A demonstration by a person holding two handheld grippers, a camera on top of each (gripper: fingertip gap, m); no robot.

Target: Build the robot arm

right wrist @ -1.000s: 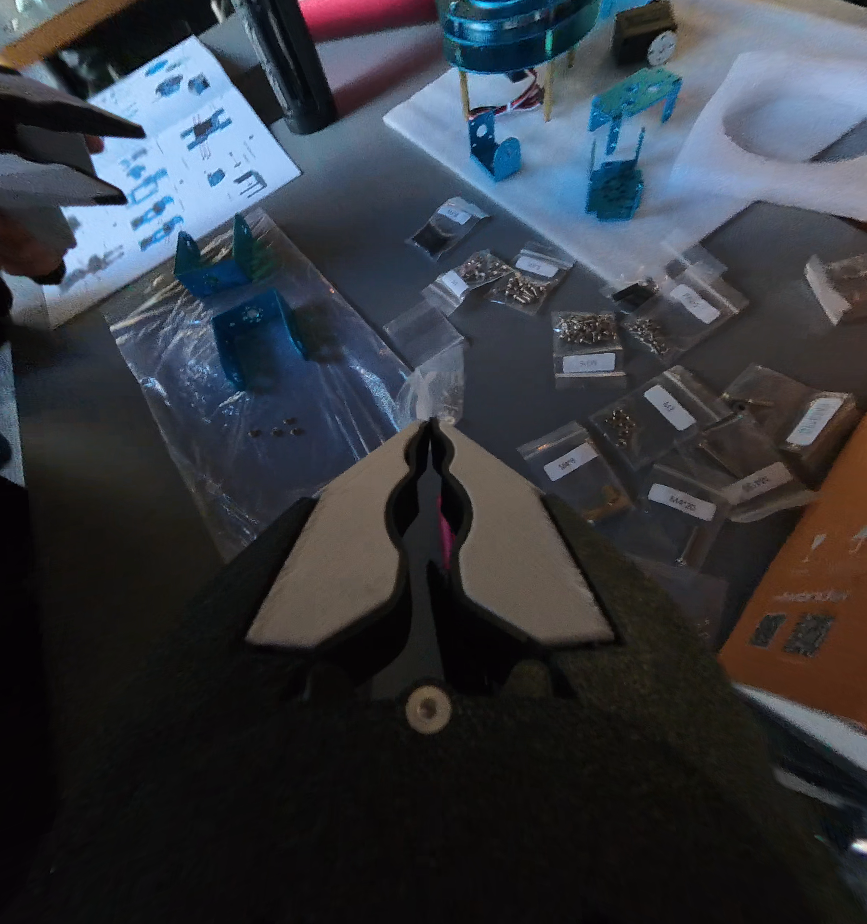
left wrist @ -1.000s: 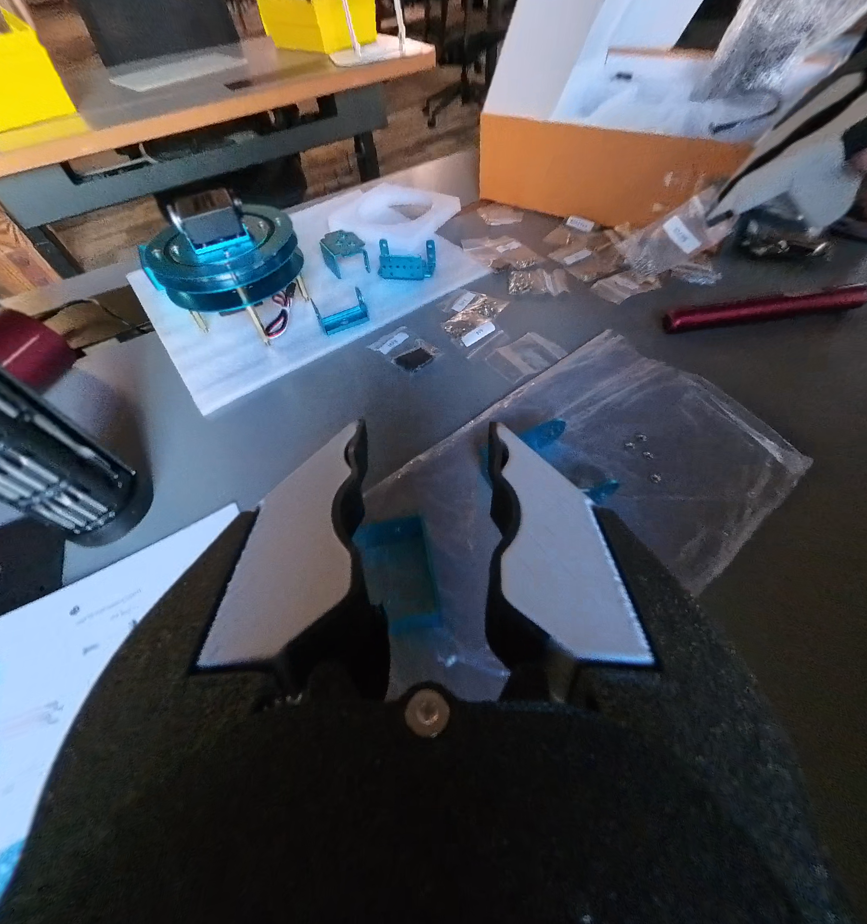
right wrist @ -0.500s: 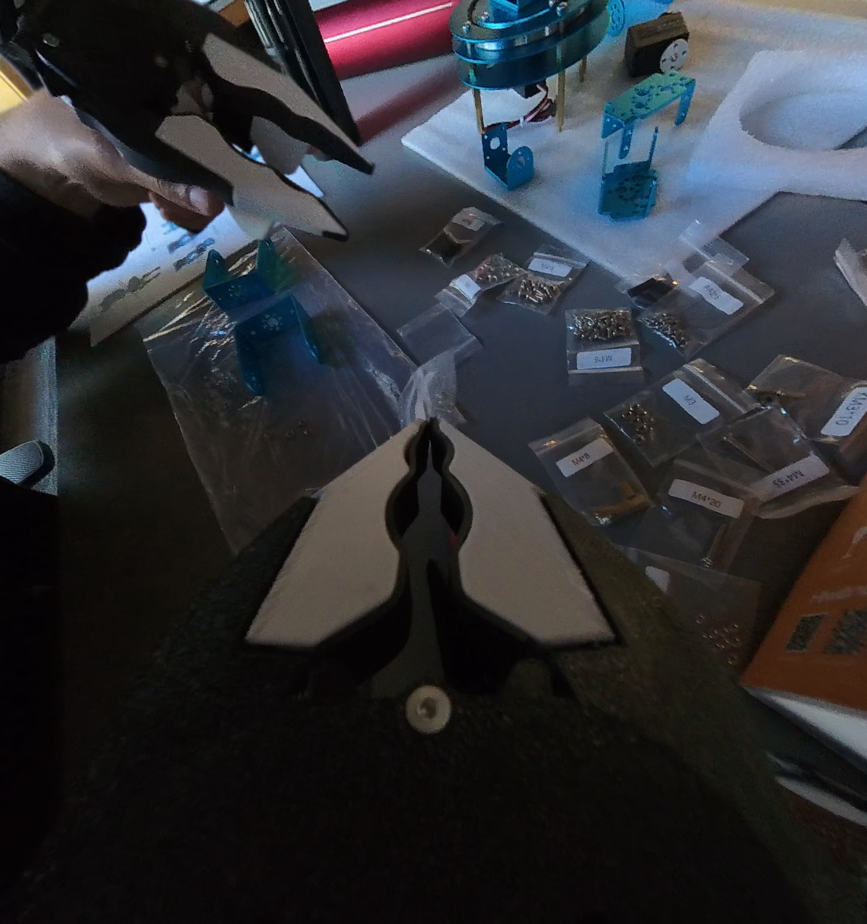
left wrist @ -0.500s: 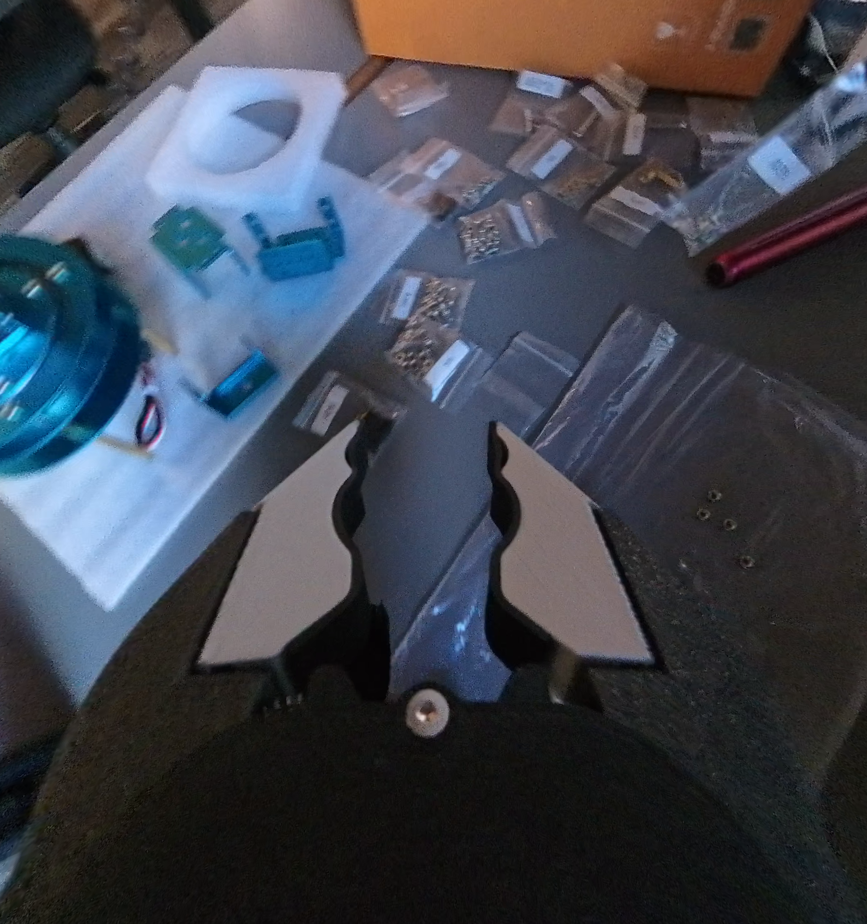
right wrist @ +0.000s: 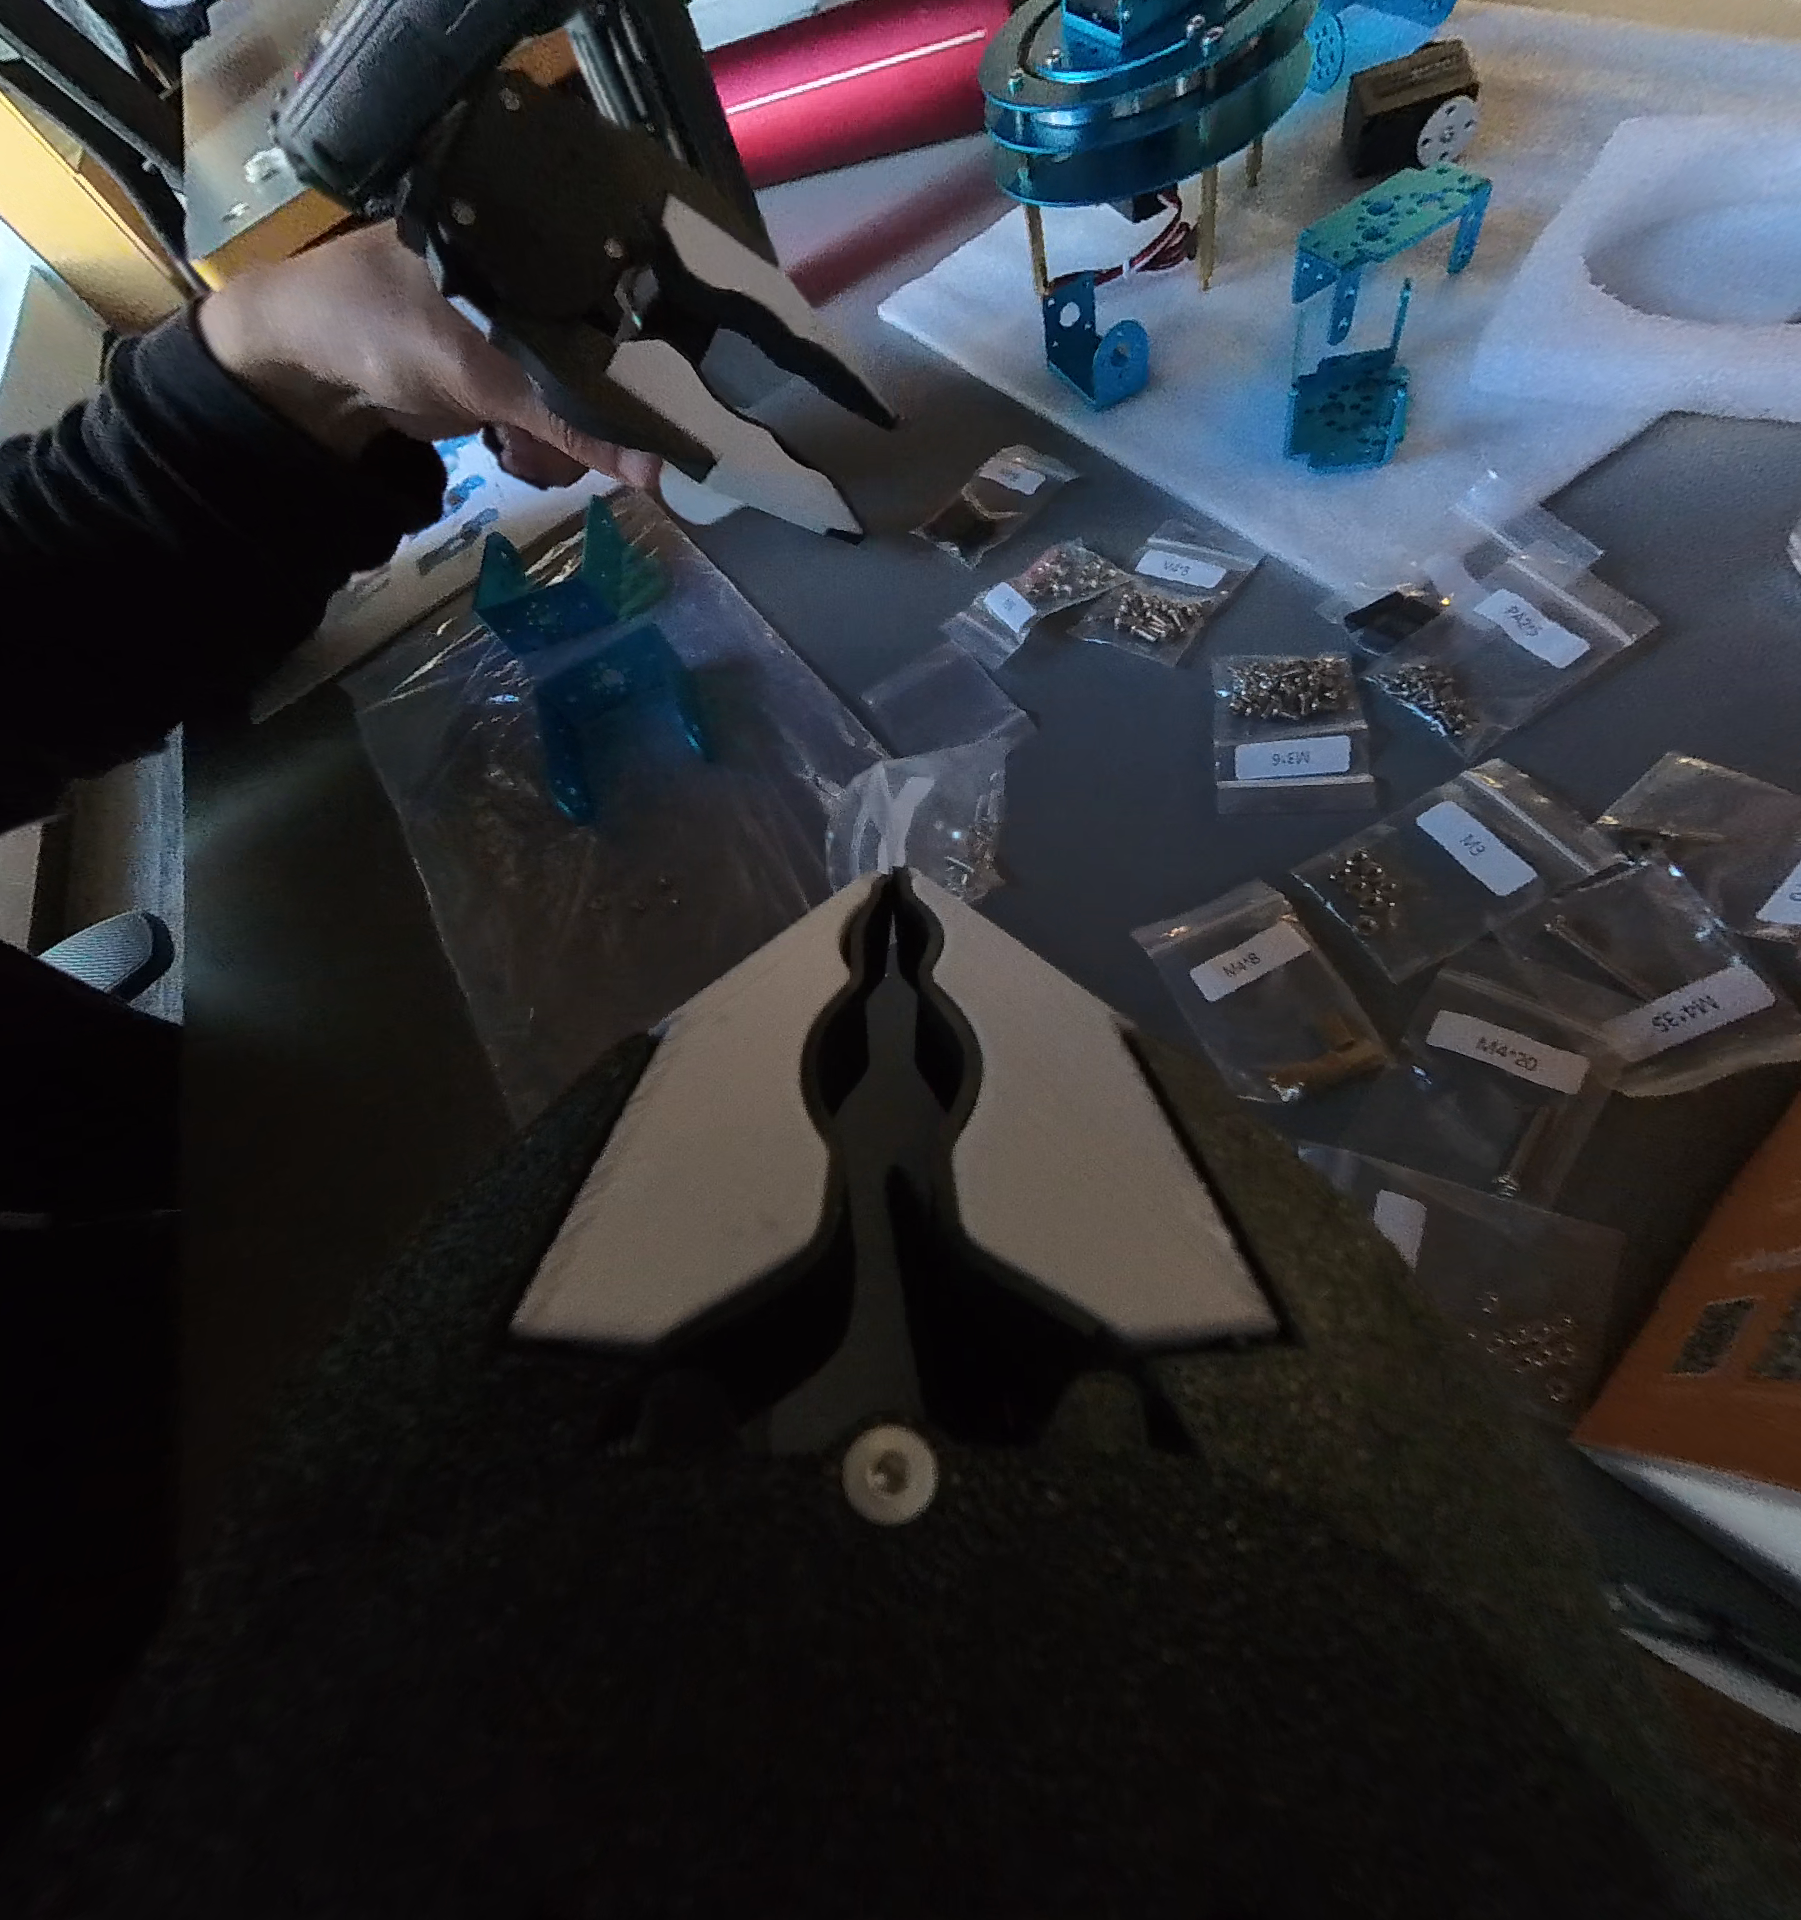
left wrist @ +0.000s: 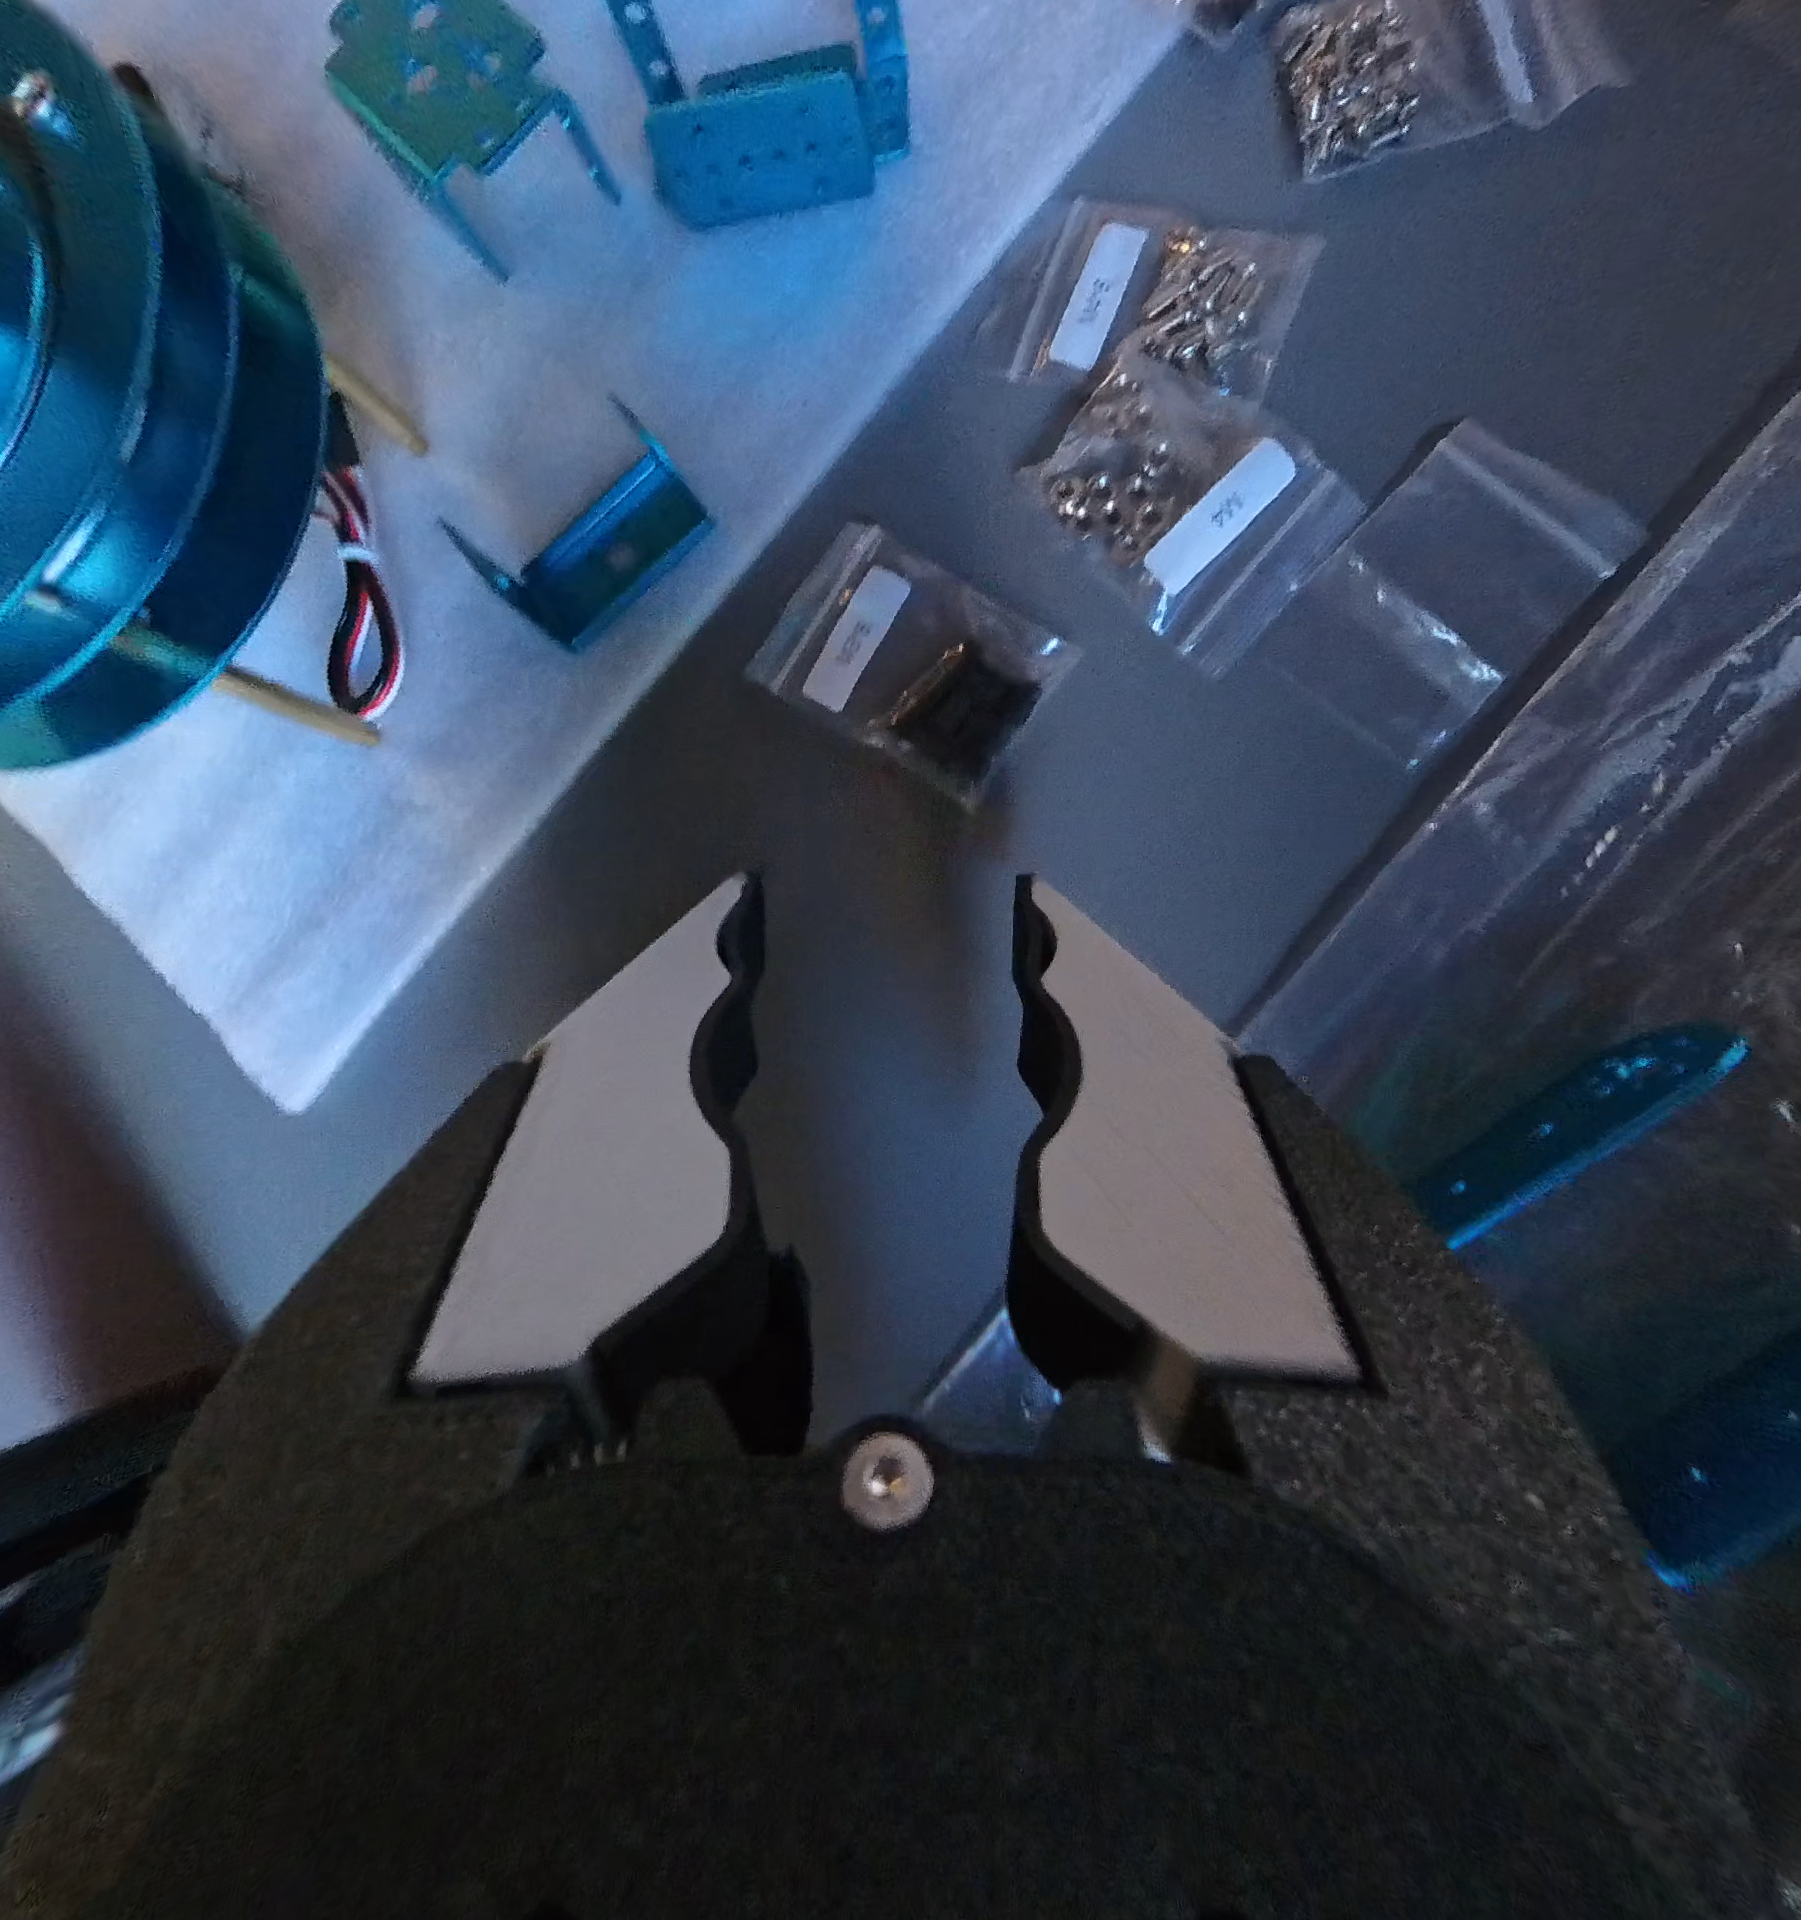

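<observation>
left wrist view: left gripper (left wrist: 885,894) spread and empty over the grey table (left wrist: 1498,260). small bag of dark parts (left wrist: 917,665) lies just beyond the tips, long axis slanting far-left to near-right; the slick film could skid.
right wrist view: right gripper (right wrist: 894,883) pressed together, apparently pinching a crumpled screw bag (right wrist: 927,821).

A smooth grey table (left wrist: 1498,343) carries a white foam sheet (left wrist: 283,883), many small clear labelled bags of metal screws (right wrist: 1291,727), a large crinkled clear plastic sheet (right wrist: 584,894), an orange cardboard box (right wrist: 1769,1309) and a printed paper leaflet (right wrist: 397,613)
</observation>
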